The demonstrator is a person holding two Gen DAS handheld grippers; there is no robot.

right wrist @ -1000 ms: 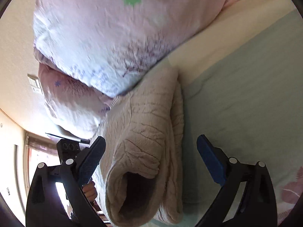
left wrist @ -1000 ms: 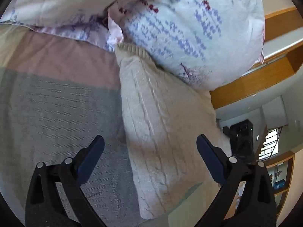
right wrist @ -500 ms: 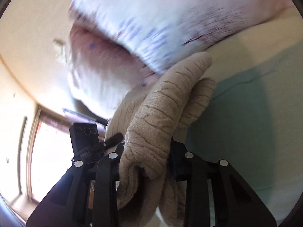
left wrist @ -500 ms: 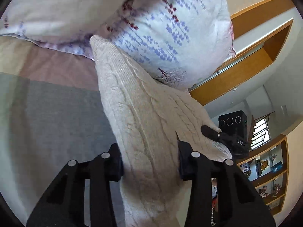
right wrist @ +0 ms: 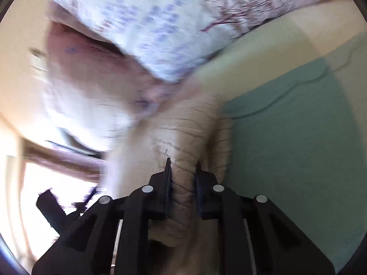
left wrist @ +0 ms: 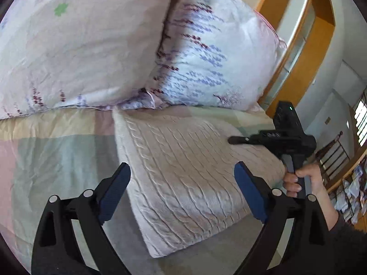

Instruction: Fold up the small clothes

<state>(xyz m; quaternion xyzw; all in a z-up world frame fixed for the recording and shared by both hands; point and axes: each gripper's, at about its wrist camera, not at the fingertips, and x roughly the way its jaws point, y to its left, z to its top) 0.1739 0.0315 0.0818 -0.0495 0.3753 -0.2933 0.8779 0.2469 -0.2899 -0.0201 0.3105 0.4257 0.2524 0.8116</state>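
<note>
A cream cable-knit sweater (left wrist: pixel 183 171) lies folded on the bed, against the pillows. My left gripper (left wrist: pixel 182 183) is open and empty, its blue-padded fingers (left wrist: pixel 114 190) standing either side of the sweater's near part, a little above it. My right gripper (right wrist: pixel 182 167) is shut on a thick fold of the sweater (right wrist: pixel 190 137) at its far right edge. In the left wrist view the right gripper (left wrist: pixel 231 140) shows held by a hand (left wrist: pixel 300 181), its tip resting at the sweater's right side.
Floral pink and blue pillows (left wrist: pixel 114 45) are piled behind the sweater. The bedspread (left wrist: pixel 45 151) has pale green, pink and cream patches, also in the right wrist view (right wrist: pixel 298 149). A wooden headboard frame (left wrist: pixel 305 57) and shelves stand to the right.
My left gripper has opened and let go of the sweater, which now lies flatter on the bed. My right gripper has stayed shut on the sweater's fold.
</note>
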